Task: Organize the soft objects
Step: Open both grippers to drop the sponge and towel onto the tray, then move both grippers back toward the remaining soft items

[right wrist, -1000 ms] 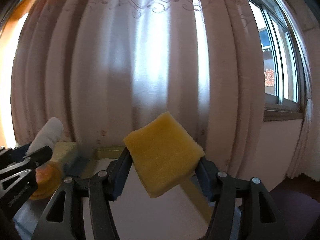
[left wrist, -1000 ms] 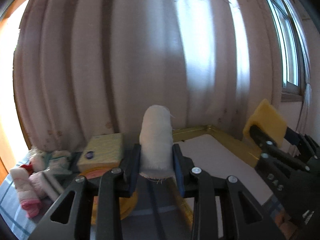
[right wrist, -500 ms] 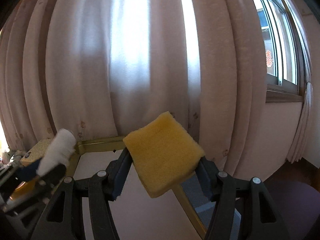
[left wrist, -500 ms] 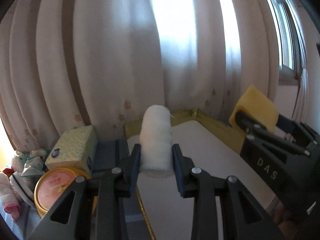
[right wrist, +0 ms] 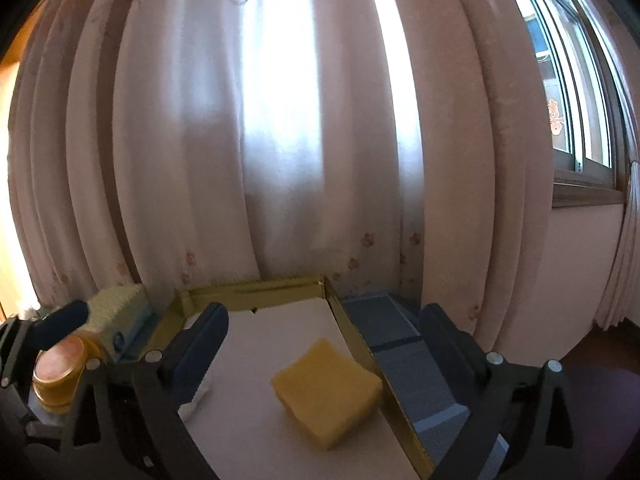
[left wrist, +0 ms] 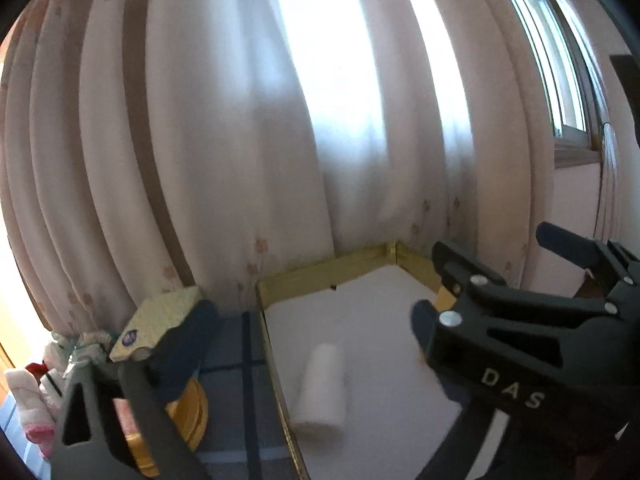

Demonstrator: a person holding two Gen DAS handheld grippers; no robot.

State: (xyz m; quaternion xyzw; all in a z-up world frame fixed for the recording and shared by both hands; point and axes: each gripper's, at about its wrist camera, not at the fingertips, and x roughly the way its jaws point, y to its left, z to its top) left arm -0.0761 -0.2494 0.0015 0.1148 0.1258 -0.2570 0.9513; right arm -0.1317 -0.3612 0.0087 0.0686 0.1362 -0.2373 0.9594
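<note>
A white rolled cloth point(left wrist: 320, 388) lies on the white floor of a gold-rimmed tray point(left wrist: 320, 276), near its left wall. My left gripper point(left wrist: 302, 332) hangs just above it, jaws opening wide, pads off the roll. In the right wrist view a yellow sponge point(right wrist: 326, 394) lies flat in the same tray point(right wrist: 248, 288) by its right wall. My right gripper point(right wrist: 324, 338) is above it with its jaws opening and nothing between them. The right gripper point(left wrist: 498, 244) also shows at the right of the left wrist view. Only a sliver of the cloth point(right wrist: 196, 396) shows behind a finger.
A yellow tissue box point(left wrist: 168, 316) and a round gold tin point(left wrist: 188, 408) with a pink lid stand left of the tray on a blue checked cloth point(left wrist: 240, 360). Rolled pink and white towels point(left wrist: 28, 404) lie further left. Curtains hang close behind; a window is at the right.
Both grippers opened. The white roll dropped from the left one and the yellow sponge from the right one; both now lie in the tray. The left view shifted right over the tray.
</note>
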